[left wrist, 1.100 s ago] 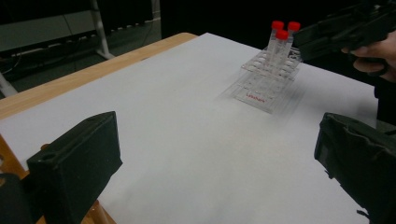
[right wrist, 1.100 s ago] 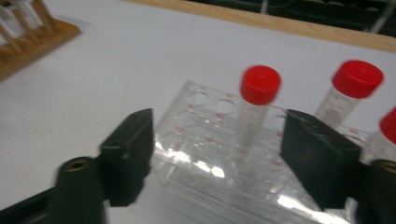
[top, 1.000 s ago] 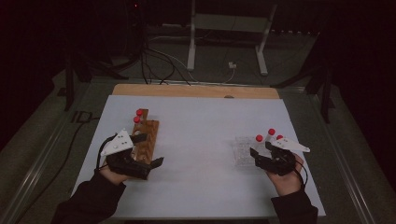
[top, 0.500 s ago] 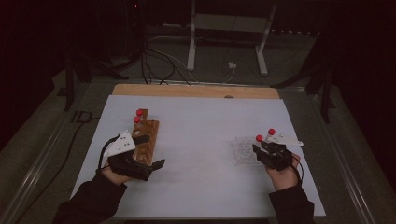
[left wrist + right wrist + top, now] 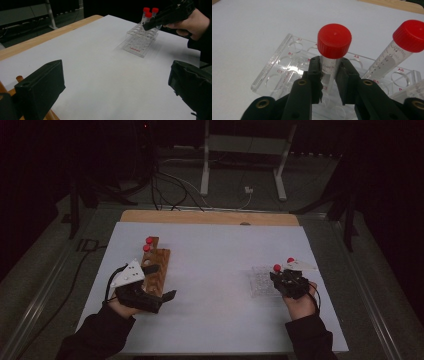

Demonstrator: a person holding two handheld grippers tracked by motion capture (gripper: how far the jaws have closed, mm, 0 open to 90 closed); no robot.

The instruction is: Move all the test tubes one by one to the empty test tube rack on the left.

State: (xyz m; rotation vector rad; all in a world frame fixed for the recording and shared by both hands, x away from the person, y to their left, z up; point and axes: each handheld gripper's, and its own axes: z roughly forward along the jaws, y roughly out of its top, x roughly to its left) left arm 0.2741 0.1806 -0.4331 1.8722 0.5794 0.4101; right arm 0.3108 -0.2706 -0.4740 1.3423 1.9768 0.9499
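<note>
A clear plastic rack [image 5: 277, 67] stands on the white sheet at the right [image 5: 261, 282]. In the right gripper view my right gripper [image 5: 329, 72] is shut on a red-capped tube [image 5: 334, 41] standing upright in that rack. Its jaws have just been closing on it. A second red-capped tube [image 5: 409, 35] leans in the rack to the right. My left gripper [image 5: 116, 72] stands open with only bare sheet between its jaws. In the high view it lies at a wooden rack [image 5: 159, 262] that holds two red-capped tubes [image 5: 149, 240].
The white sheet [image 5: 220, 270] covers the table, and a wooden edge [image 5: 210, 217] shows at the back. Behind the table are cables and a metal stand [image 5: 245, 150] on a dark floor. The left gripper view shows the right hand [image 5: 192, 23] over the clear rack [image 5: 140, 42].
The right gripper's jaws have drawn together onto the red-capped tube in the clear rack, and the hand turned slightly. The left hand and the wooden rack have stayed put.
</note>
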